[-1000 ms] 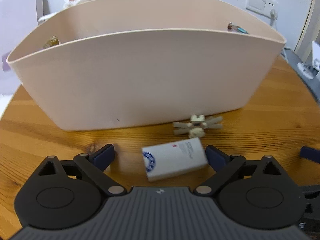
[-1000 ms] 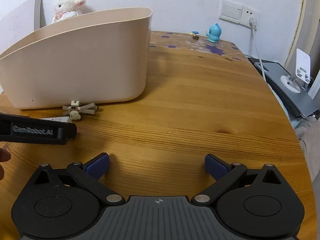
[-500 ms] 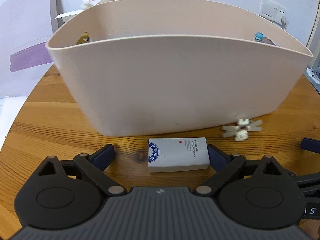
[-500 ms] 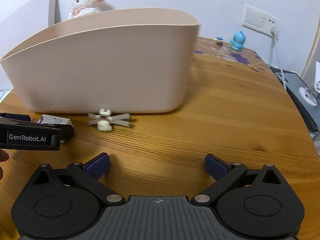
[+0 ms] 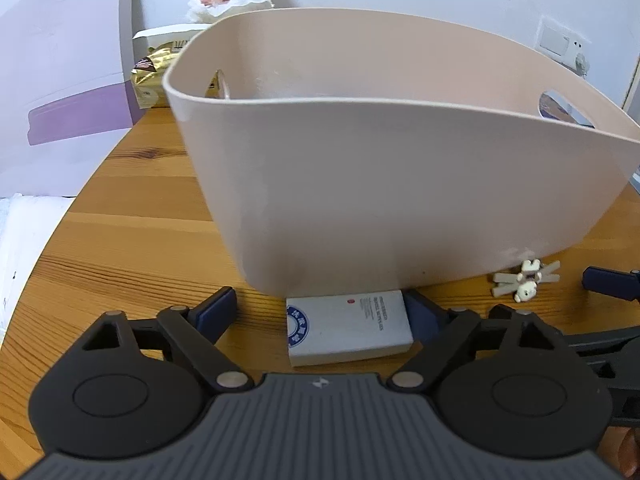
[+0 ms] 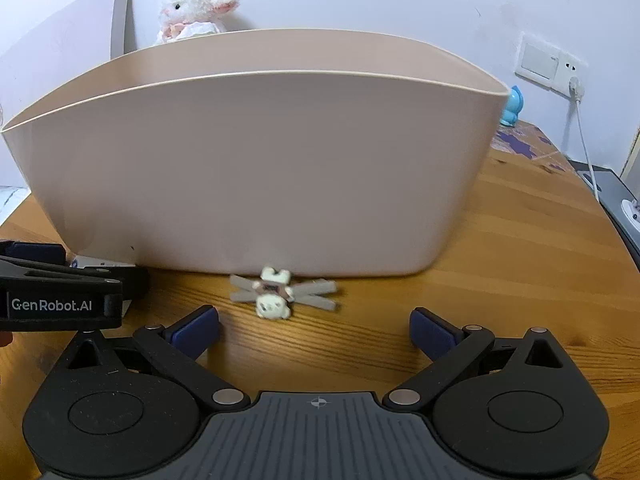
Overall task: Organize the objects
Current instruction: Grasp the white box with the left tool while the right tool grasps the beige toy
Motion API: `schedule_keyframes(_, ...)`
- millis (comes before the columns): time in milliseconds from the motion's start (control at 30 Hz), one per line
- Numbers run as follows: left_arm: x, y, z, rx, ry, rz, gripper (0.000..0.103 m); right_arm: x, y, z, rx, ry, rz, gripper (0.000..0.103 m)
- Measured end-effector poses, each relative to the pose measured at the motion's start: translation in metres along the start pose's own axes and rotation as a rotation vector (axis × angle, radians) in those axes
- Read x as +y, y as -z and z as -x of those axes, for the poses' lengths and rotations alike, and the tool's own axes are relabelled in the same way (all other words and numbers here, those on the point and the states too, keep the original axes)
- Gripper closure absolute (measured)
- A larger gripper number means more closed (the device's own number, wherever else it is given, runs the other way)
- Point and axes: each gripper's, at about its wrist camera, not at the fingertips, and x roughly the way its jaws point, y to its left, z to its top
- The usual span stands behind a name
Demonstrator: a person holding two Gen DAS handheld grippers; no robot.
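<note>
Left wrist: left gripper (image 5: 320, 314) jaws apart, straddling small white rectangular box (image 5: 348, 328) against beige plastic basket (image 5: 400, 180), ready to grasp. Right gripper (image 6: 314, 330) jaws apart, facing small cream bear toy (image 6: 276, 296).

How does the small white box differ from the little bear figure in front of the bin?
The white box is a plain flat block with blue print; the bear figure is smaller, cream, with grey sticks crossing it. The box lies between the left gripper fingers; the figure lies ahead of the right gripper. Both rest on the table.
</note>
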Motion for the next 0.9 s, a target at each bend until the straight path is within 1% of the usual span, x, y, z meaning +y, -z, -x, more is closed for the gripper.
schedule_keyframes(167, 0.007, -0.001, 0.002, -0.002, 0.015, 0.011, 0.021, 0.006, -0.002, -0.003, -0.019, -0.011, 0.013, 0.000)
schedule_keyframes(267, 0.012, -0.001, 0.005, -0.003, 0.006, 0.002, 0.032, 0.009, -0.002, -0.004, -0.029, -0.011, 0.030, 0.002)
schedule_keyframes(300, 0.011, 0.000, 0.007, -0.003, -0.002, -0.007, 0.036, 0.010, -0.002, -0.003, -0.032, -0.017, 0.033, 0.006)
schedule_keyframes(333, 0.010, 0.003, 0.008, -0.005, -0.004, -0.010, 0.039, 0.010, -0.003, -0.002, -0.032, -0.031, 0.025, 0.014)
schedule_keyframes(367, 0.010, 0.003, 0.008, -0.007, -0.003, -0.008, 0.040, 0.009, -0.001, 0.002, -0.035, -0.028, 0.027, 0.021)
schedule_keyframes(400, 0.011, 0.004, 0.009, -0.010, -0.002, -0.006, 0.042, 0.010, -0.001, 0.004, -0.037, -0.033, 0.033, 0.024)
schedule_keyframes(467, 0.012, 0.006, 0.010, -0.009, 0.001, -0.002, 0.042, 0.012, -0.002, 0.006, -0.037, -0.038, 0.039, 0.035)
schedule_keyframes(500, 0.012, 0.007, 0.010, -0.009, 0.001, -0.002, 0.042, 0.013, -0.002, 0.008, -0.038, -0.043, 0.042, 0.039)
schedule_keyframes(533, 0.012, 0.006, 0.011, -0.008, 0.000, -0.004, 0.042, 0.014, -0.002, 0.009, -0.039, -0.046, 0.044, 0.048)
schedule_keyframes(667, 0.013, 0.011, 0.015, -0.005, 0.000, -0.005, 0.042, 0.015, 0.000, 0.014, -0.044, -0.039, 0.049, 0.050)
schedule_keyframes(900, 0.017, 0.018, 0.024, 0.004, 0.005, 0.004, 0.042, 0.015, 0.008, 0.026, -0.021, -0.049, 0.050, 0.050)
